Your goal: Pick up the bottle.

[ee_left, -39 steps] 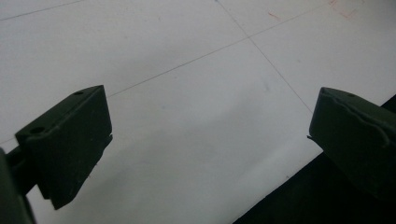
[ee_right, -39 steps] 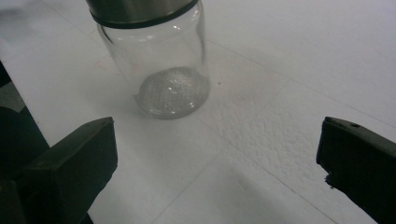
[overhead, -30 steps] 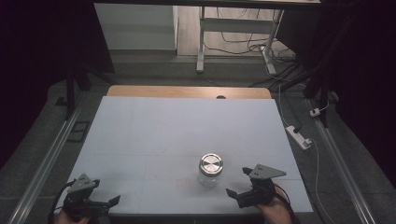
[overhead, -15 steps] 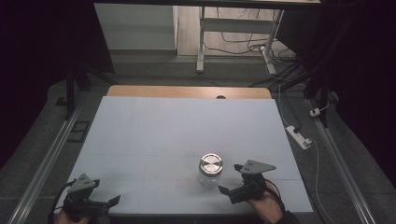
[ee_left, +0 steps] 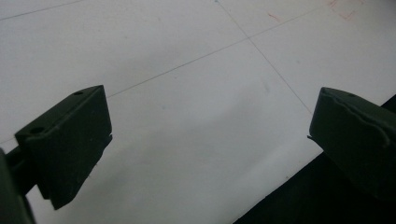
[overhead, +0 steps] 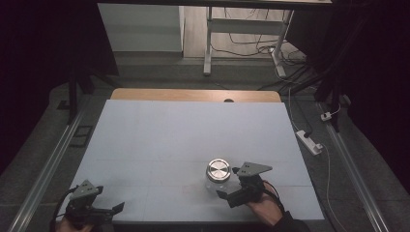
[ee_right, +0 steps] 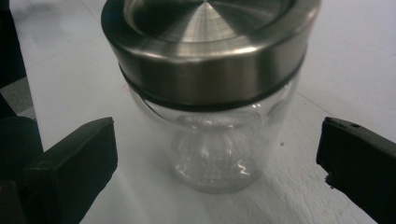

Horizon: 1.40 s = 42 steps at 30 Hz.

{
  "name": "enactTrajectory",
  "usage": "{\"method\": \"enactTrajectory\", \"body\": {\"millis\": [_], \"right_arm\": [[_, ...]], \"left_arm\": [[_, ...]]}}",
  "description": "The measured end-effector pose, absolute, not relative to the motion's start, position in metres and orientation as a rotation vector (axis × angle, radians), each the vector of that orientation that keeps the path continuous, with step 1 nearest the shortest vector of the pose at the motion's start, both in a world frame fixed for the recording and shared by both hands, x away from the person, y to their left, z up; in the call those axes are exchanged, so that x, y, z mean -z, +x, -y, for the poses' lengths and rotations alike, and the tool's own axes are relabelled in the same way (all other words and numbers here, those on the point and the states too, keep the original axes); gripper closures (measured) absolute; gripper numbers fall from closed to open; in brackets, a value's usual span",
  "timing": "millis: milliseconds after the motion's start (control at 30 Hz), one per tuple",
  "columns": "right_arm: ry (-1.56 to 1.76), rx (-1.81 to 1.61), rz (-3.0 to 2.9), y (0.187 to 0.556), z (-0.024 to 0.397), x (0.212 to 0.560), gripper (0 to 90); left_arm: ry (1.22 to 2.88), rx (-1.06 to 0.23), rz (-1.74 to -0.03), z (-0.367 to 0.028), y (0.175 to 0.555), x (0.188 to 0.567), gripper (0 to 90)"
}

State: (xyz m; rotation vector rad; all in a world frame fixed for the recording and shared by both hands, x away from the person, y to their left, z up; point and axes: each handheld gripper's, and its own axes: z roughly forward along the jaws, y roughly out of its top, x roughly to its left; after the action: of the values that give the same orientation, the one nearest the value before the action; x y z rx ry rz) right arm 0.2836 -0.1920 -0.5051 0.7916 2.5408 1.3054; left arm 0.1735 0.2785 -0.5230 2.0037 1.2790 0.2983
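Table (overhead: 183, 140): pale grey-blue top with thin lines across it; a wooden strip runs along its far edge
Jar (overhead: 218, 175): clear glass, upright on the near right part of the table; seen close in the right gripper view (ee_right: 212, 126)
Lid (overhead: 218, 169): brushed metal, seated on the jar's mouth
Right gripper (overhead: 226, 191): just beside the jar on its near right; jaws spread wide, one on each side of the glass, not touching it
Left gripper (overhead: 113, 209): at the near left corner, well apart from the jar; jaws wide over bare table
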Motion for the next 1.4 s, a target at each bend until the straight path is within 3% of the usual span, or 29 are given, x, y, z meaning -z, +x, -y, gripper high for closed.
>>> {"method": "enactTrajectory", "body": {"millis": [833,1067,1400], "right_arm": [[0.774,-1.233,-2.567,0.299,0.164,0.509,0.0],[0.736,-1.269,-2.573,0.299,0.166,0.508,12.3],[0.661,-1.235,-2.556,0.297,0.166,0.506,14.5]], "left_arm": [[2.0,-0.294,-1.276,-0.279,0.173,0.523,0.0],[2.001,-0.293,-1.274,-0.279,0.173,0.523,0.0],[2.001,-0.293,-1.273,-0.279,0.174,0.523,0.0]]}}
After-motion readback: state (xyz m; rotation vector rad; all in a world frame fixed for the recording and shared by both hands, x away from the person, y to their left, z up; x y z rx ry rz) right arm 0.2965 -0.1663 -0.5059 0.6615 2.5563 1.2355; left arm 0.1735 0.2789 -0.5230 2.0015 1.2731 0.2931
